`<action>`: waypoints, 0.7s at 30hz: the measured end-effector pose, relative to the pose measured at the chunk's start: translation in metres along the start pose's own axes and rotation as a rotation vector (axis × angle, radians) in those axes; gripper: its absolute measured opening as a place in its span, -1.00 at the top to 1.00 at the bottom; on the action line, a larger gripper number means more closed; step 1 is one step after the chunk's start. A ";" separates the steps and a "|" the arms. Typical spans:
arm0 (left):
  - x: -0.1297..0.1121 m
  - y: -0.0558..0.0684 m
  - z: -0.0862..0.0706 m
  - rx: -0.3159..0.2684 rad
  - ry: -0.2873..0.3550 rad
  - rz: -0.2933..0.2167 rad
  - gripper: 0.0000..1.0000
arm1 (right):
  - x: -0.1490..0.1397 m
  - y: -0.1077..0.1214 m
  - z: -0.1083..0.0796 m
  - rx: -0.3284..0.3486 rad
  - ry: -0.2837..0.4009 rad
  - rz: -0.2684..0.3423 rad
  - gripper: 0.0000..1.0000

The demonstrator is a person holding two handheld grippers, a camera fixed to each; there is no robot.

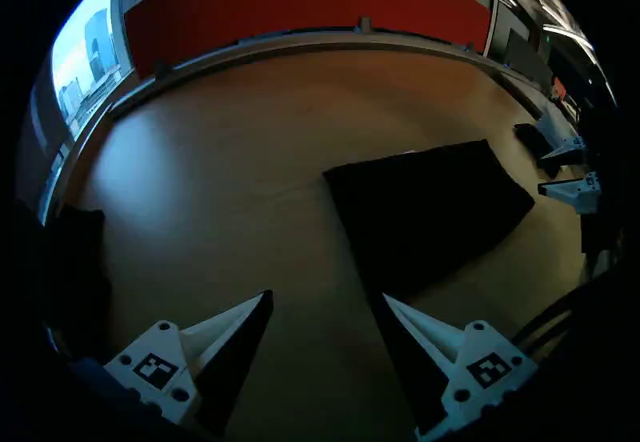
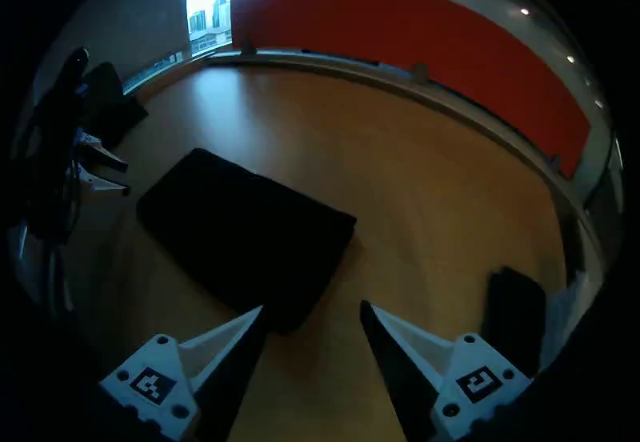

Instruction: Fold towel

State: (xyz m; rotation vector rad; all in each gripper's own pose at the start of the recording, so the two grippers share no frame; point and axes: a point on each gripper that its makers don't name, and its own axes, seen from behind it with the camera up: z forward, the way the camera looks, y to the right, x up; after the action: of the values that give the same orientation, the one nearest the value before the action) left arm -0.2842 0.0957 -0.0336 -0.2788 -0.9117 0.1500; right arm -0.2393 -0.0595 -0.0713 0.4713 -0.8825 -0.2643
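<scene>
A dark towel (image 1: 424, 210) lies folded into a flat rectangle on the wooden table (image 1: 224, 186). My left gripper (image 1: 326, 296) hovers open above the table just short of the towel's near corner, nothing between its fingers. In the right gripper view the same towel (image 2: 240, 234) lies ahead and to the left. My right gripper (image 2: 312, 307) is open over its near edge and holds nothing. Each gripper also appears farther off from the other side: the right gripper (image 1: 552, 171) beyond the towel's right end, the left gripper (image 2: 124, 178) at the towel's left end.
A red partition (image 1: 304, 2) runs along the table's far edge, with a bright window (image 1: 84, 58) beside it. A small dark object (image 2: 516, 310) lies on the table to the right. Another dark shape (image 1: 76, 258) sits at the left edge. Bare wood (image 2: 400, 178) surrounds the towel.
</scene>
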 end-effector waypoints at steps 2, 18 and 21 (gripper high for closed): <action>-0.003 -0.001 -0.003 0.005 0.001 -0.012 -0.80 | 0.001 -0.002 0.000 0.013 0.001 -0.010 -0.68; -0.035 -0.010 -0.023 0.047 -0.003 -0.103 -0.80 | -0.005 -0.015 0.004 0.096 -0.022 -0.094 -0.68; -0.040 -0.011 -0.029 0.055 -0.003 -0.113 -0.80 | -0.010 -0.018 0.005 0.114 -0.037 -0.113 -0.68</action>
State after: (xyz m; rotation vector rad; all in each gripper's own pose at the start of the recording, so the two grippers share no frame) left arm -0.2857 0.0702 -0.0774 -0.1754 -0.9227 0.0717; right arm -0.2497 -0.0725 -0.0843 0.6253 -0.9115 -0.3281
